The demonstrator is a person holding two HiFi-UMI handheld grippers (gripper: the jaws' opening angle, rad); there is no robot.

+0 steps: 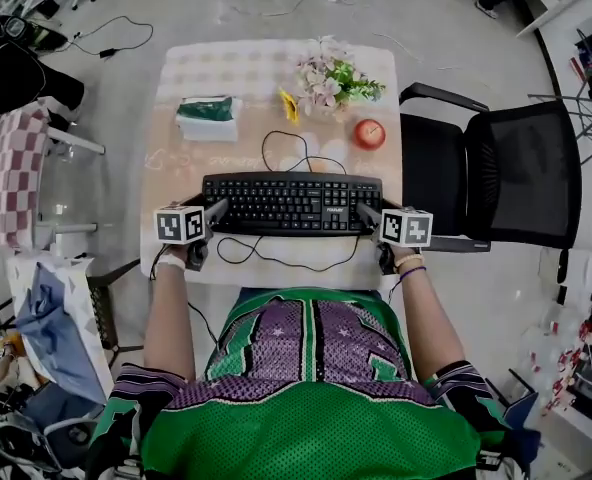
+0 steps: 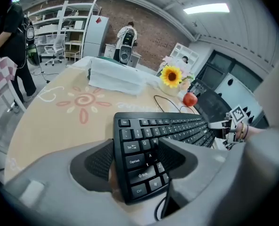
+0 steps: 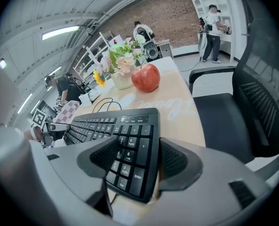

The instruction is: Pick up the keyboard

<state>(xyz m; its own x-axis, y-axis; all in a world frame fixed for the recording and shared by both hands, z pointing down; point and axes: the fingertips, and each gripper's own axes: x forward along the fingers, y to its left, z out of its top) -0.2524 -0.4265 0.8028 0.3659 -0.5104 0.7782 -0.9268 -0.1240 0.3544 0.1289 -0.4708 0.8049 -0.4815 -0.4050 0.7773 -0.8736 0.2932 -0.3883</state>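
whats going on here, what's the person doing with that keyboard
A person stands at the table with a gripper in each hand. The left gripper has its jaws closed on the left end of the black keyboard, and the right gripper grips the right end. Whether the keyboard has left the tabletop can't be told. The apple and flowers sit behind it.

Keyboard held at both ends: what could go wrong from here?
The cable lies looped on the table; lifting may drag or snag it. The left tool and right tool each pinch only one end of the keyboard, over keys, so an uneven lift could let it slip.
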